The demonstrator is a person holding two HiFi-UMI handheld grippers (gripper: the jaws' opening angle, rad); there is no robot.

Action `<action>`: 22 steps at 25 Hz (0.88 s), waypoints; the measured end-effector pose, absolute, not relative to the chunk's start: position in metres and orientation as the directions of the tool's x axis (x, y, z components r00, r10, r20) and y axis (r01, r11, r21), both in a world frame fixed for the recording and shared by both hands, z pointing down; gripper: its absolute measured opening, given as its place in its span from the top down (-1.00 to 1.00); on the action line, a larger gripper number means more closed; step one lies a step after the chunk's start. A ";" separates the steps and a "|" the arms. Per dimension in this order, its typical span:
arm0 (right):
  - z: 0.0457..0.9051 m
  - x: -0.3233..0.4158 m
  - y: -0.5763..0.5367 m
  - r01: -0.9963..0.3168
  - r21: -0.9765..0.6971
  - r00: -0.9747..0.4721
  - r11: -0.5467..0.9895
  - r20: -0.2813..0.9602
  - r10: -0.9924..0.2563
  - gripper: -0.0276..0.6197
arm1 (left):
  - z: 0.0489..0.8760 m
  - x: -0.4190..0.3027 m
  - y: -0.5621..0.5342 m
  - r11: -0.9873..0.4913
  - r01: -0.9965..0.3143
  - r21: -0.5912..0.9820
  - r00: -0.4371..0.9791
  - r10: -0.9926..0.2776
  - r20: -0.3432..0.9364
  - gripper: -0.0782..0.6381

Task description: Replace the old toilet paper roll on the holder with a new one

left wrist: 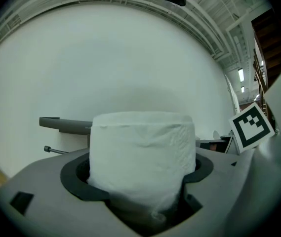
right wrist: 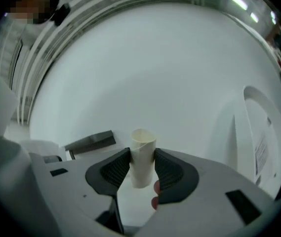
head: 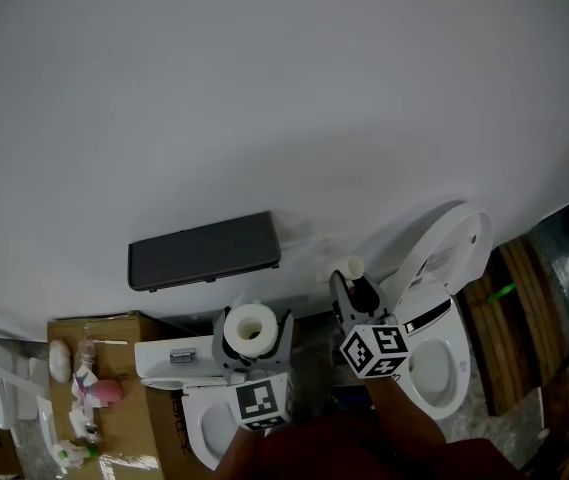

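White tissue first, from the head view: new roll (head: 250, 330) clamped in the left gripper (head: 253, 340), bore turned up toward the camera, so long axis upright. Up and to the left of it, on the wall (head: 284, 88), the dark grey holder (head: 204, 251), near but apart. Off to the right and farther from the holder, the right gripper (head: 353, 290), closed on the bare cardboard tube (head: 351, 266), above an open toilet (head: 461, 348).

From the left gripper view: jaws spread wide and pressing the sides of the new roll (left wrist: 142, 152), left gripper (left wrist: 142, 184) aimed level at the wall. Ahead and to the left, the holder (left wrist: 63, 124), with a thin spindle (left wrist: 56, 150) beneath it, lying level along the wall, knobbed free end to the left, right part hidden behind the paper.

From the right gripper view: pads drawn narrow onto the cardboard tube (right wrist: 143, 142), held upright in the right gripper (right wrist: 142, 174); holder (right wrist: 91, 141) away to the left.

Judged from this: old core off, fresh paper not yet mounted. Calls for tipping the new roll until its bore runs along the spindle, then sliding on from the free end. Left hand the nearer, and rightly placed.
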State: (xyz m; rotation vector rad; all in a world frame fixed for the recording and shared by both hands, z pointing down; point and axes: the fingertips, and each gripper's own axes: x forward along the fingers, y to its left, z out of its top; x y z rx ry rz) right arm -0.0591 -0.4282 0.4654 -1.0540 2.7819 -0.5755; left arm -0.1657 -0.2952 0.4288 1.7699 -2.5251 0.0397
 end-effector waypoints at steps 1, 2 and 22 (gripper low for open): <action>0.466 -0.059 -0.426 -0.661 -0.289 -0.733 0.692 0.055 -0.678 0.40 | 0.430 -0.166 -0.295 0.341 -0.940 0.004 -0.341 -0.938 0.062 -0.48; 0.466 -0.058 -0.423 -0.698 -0.181 -0.712 0.692 0.074 -0.699 0.40 | 0.432 -0.166 -0.295 0.342 -0.940 -0.004 -0.341 -0.938 0.061 -0.48; 0.469 -0.038 -0.419 -0.760 0.085 -0.636 0.645 0.109 -0.764 0.40 | 0.473 -0.155 -0.320 0.296 -0.953 0.056 -0.286 -0.947 0.150 -0.48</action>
